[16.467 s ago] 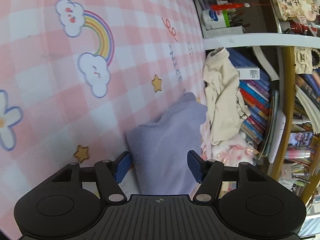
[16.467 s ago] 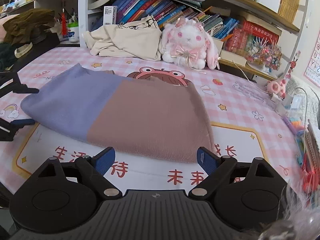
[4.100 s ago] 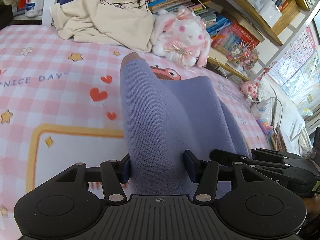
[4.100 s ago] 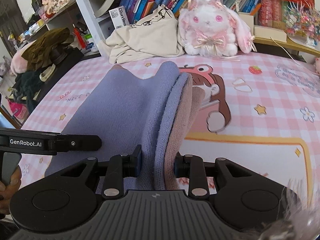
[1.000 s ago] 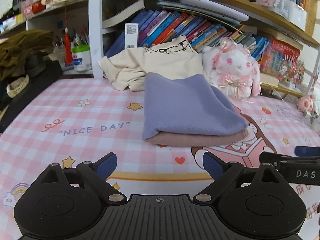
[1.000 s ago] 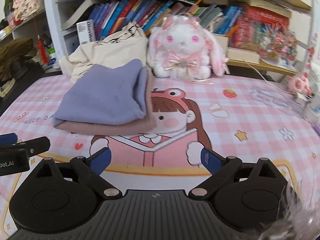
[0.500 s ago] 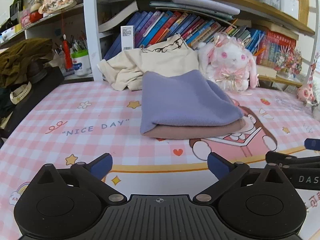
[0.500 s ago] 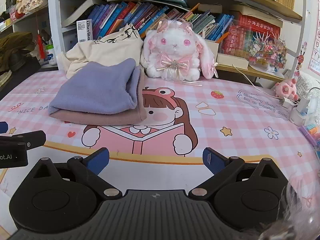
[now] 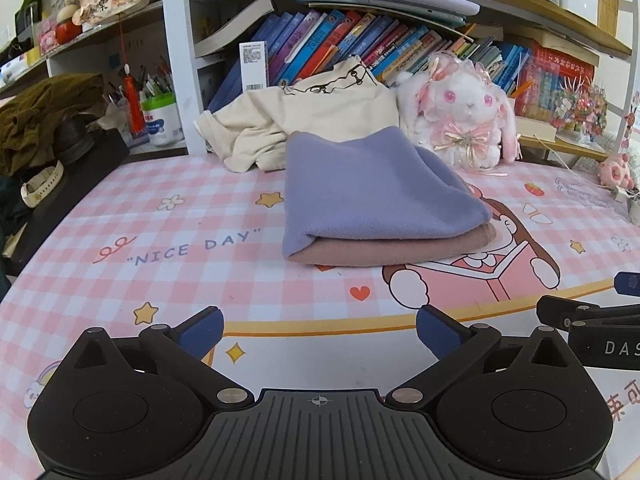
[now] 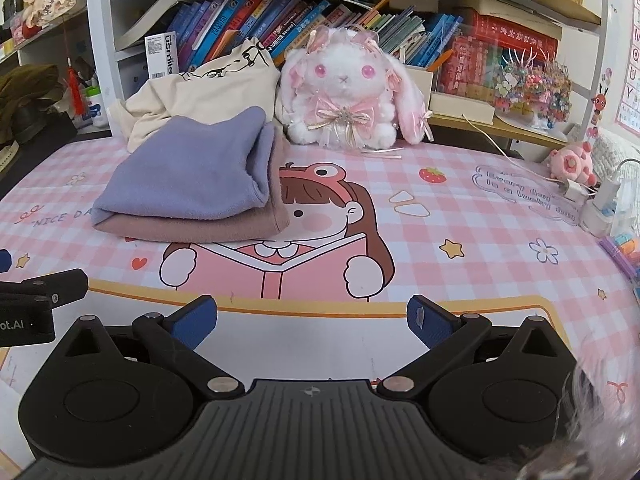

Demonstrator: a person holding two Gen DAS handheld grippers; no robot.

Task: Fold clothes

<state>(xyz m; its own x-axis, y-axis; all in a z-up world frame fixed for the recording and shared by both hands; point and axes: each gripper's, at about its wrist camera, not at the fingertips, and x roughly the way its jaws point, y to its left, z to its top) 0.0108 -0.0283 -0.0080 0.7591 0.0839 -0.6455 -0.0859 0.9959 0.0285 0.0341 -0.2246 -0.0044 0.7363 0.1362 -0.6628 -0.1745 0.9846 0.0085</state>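
Currently, the pink checked mat [image 9: 192,280] covers the whole work surface and gives me a flat base for folding; its nearer half is bare. At the far edge, an unfolded cream garment [image 9: 304,128] is heaped against the bookshelf [image 9: 360,40], just behind the work area; I judge it the next item to fold. In front of it and touching it lies the folded garment [image 9: 372,200], a compact stack with the lavender layer on top and the dusty-pink layer beneath, set toward the rear to keep the front free. A plush rabbit [image 10: 344,92] sits just beside the stack on the right. I hold the left gripper [image 9: 318,330] and the right gripper [image 10: 312,322] well apart from the stack, each released, jaws spread wide with only mat between them. That clearance indicates this garment is done.
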